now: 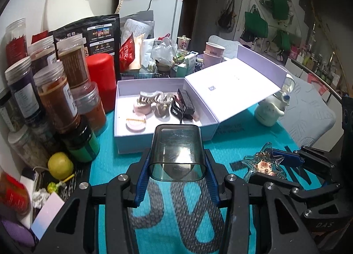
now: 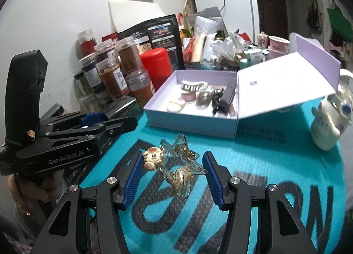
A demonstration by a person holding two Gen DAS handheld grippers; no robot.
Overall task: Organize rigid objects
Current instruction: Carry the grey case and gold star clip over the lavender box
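Observation:
My left gripper (image 1: 177,161) is shut on a smoky clear plastic case (image 1: 177,150), held above the teal mat just in front of the open lilac box (image 1: 154,138). The box holds hair claws (image 1: 152,97), a pink round piece (image 1: 135,124) and a dark stick-shaped case (image 1: 186,101). My right gripper (image 2: 169,174) is open around a star-shaped glass dish (image 2: 181,165) with a small pig figure (image 2: 154,158) on its left part; the fingers stand apart from it. The dish also shows in the left wrist view (image 1: 263,163). The left gripper and case show at the left of the right wrist view (image 2: 123,110).
Stacked spice jars (image 1: 57,99), a red canister (image 1: 102,81) and a lime (image 1: 60,165) crowd the left side. The box lid (image 1: 231,84) lies open to the right. A white bunny mug (image 2: 326,126) stands at the right. Clutter and paper cups (image 1: 213,54) lie behind the box.

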